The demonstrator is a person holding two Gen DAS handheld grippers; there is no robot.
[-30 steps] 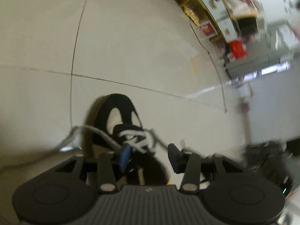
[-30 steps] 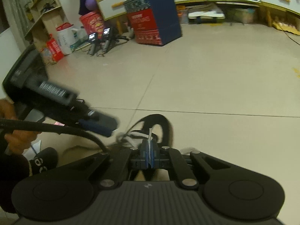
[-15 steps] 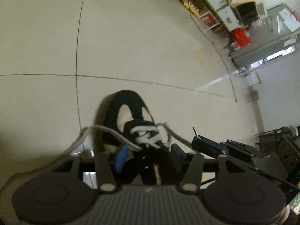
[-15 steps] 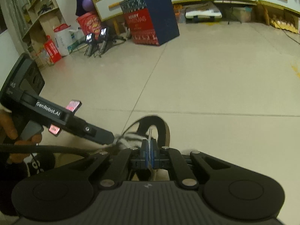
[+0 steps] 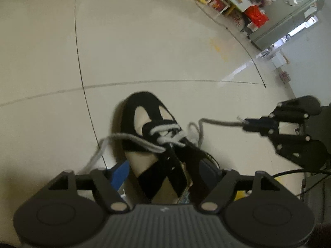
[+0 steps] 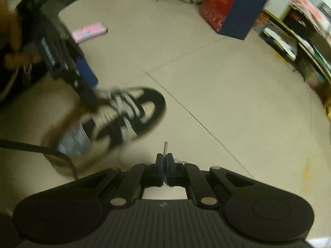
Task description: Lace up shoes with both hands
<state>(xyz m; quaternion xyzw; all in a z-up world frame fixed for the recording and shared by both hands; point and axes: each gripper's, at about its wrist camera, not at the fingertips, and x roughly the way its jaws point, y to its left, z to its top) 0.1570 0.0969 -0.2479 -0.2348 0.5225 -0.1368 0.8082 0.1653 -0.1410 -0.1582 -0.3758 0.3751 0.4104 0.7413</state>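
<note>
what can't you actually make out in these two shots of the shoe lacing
- Heel and opening of the shoe: left wrist view, hidden behind the left gripper, whose jaws are opening around the shoe.
- Which eyelets the lace runs through: right wrist view is motion-blurred, left wrist view too small.
- Where the loose lace end goes: left wrist view, it passes behind the gripper body.
- Lace grip inside the shut right gripper: only the tip pokes out.

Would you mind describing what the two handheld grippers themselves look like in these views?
Both are matte black. The left gripper has a ribbed body, two round side discs, silver pivot pins and blue finger pads. The right gripper matches it, with dark blue pads. A black cable trails on the floor beside it.
</note>
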